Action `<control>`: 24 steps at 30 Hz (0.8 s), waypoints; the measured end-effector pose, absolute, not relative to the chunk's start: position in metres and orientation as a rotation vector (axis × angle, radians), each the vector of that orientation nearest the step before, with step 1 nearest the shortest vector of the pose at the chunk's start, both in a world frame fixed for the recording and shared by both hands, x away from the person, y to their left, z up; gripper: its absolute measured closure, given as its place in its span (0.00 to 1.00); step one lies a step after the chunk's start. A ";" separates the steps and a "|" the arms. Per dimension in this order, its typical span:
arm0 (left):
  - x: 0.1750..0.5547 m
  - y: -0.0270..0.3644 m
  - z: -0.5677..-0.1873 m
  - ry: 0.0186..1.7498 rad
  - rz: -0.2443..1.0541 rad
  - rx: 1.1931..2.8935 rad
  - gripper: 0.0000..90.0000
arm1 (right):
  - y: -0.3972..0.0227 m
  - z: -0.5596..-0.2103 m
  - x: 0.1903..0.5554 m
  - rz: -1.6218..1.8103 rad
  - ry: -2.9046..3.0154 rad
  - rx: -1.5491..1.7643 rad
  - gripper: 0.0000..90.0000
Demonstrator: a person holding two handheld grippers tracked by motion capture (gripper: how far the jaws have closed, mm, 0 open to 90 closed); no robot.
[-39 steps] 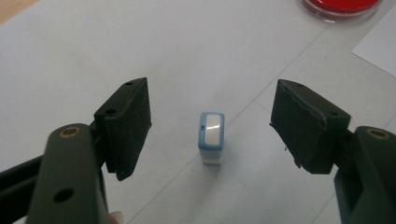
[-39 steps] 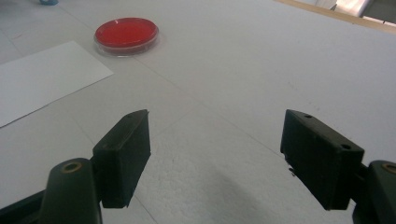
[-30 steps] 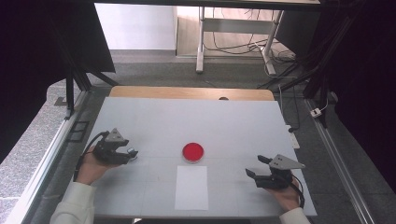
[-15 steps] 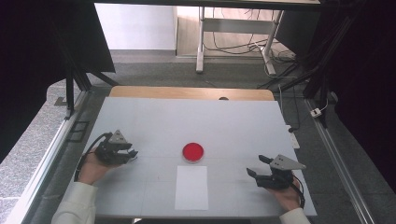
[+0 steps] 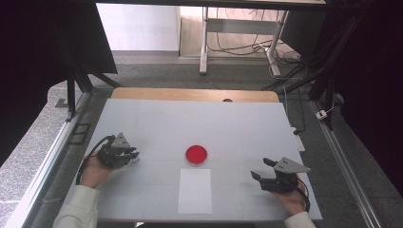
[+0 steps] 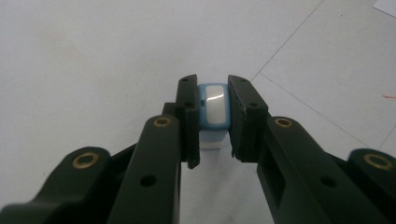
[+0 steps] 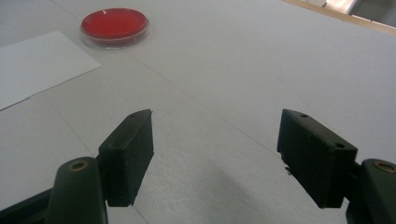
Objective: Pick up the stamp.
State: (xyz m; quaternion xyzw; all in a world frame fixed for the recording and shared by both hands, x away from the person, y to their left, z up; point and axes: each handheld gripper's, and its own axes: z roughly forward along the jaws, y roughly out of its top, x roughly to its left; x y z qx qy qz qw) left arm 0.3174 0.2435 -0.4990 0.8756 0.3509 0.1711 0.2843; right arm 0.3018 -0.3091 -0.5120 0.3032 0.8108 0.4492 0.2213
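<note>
Blue-and-white small block sits pinched in my left hand-held gripper, which has just been closing; red dish lies rightward.

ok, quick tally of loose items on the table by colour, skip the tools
Red: 1, the round red dish
White: 1, the white paper sheet
Blue and white: 1, the small blue-and-white block clamped in the left tool
Total: 3

Overhead forward-down view, two close jaw-level views, sharing table
</note>
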 end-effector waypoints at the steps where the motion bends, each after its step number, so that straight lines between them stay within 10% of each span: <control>1: 0.317 0.243 -0.499 0.938 0.464 2.345 0.83 | -0.309 -0.512 0.302 1.242 2.241 0.838 0.29; 24: 0.312 0.247 -0.486 0.954 0.459 2.206 0.83 | -0.311 -0.511 0.300 1.237 2.199 0.845 0.30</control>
